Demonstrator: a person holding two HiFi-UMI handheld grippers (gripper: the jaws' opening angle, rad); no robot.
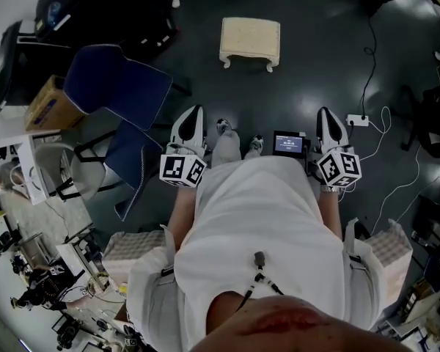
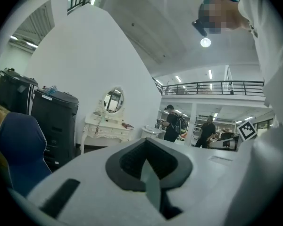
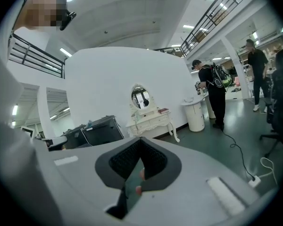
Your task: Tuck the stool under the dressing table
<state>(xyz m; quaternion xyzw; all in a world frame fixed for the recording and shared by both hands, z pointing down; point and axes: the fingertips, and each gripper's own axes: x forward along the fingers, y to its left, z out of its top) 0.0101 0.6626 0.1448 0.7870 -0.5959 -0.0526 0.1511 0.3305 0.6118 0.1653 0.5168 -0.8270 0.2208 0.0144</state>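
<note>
- Cream-coloured stool (image 1: 250,42), standing upright on the dark floor (image 1: 315,57) out in front of the person, well apart from both of their tools (nothing is touching it).
- Their left hand-held gripper (image 1: 193,114) is closed right up: jaws together, nothing between them, pointing roughly toward the stool.
- Same deal with the right hand-held gripper (image 1: 326,116): jaws pressed together and empty, held level-ish at the person's other side.
- The dressing table (image 3: 151,121) is the white one with curvy legs and an oval mirror (image 3: 140,98) on top, set against a white wall (image 3: 108,79) across the room.
- A blue chair (image 1: 117,86) sits off to the person's left, near that gripper.
- There's a small screen (image 1: 289,144) just beside the right gripper, and a power strip (image 1: 357,120) on the floor nearby.
</note>
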